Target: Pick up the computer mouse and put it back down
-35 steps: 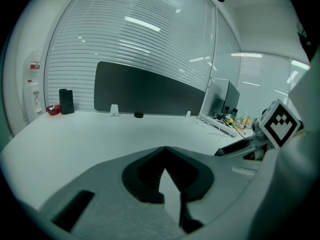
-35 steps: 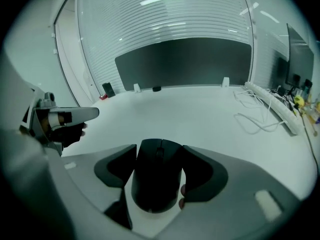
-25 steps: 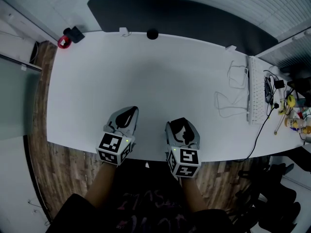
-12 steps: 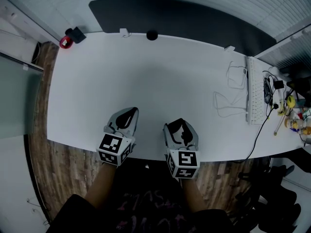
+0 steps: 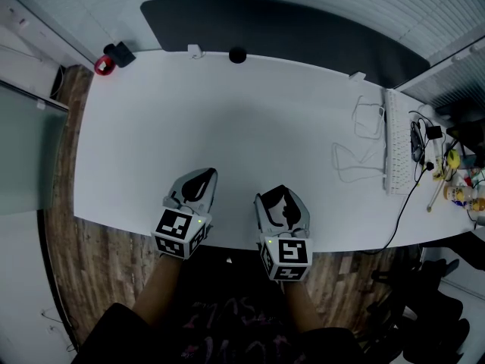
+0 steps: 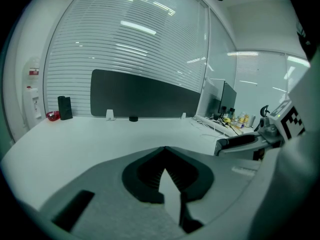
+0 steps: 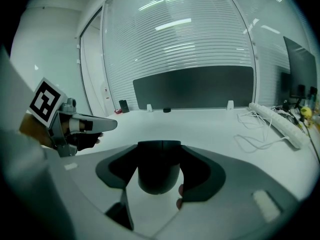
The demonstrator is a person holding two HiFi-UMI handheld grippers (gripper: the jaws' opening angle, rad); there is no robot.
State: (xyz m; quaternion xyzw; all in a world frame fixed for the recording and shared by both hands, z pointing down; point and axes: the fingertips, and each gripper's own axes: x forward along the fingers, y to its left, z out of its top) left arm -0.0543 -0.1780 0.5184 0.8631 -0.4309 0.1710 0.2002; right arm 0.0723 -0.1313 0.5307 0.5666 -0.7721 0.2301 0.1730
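The left gripper (image 5: 203,176) is staying put at the table's (image 5: 227,120) near edge, its jaws pressed together on nothing. Just right of it, the right gripper (image 5: 282,193) is clamping the mouse (image 7: 159,176) (dark, filling the gap between its jaws) and rolling only slightly against a second ago.

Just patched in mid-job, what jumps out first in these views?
The right tongs are closed on a dark computer mouse, close to the near edge of the white table. Beside them, the left tongs are shut with nothing between them. A long white bar with loose cables lies at the table's right end.
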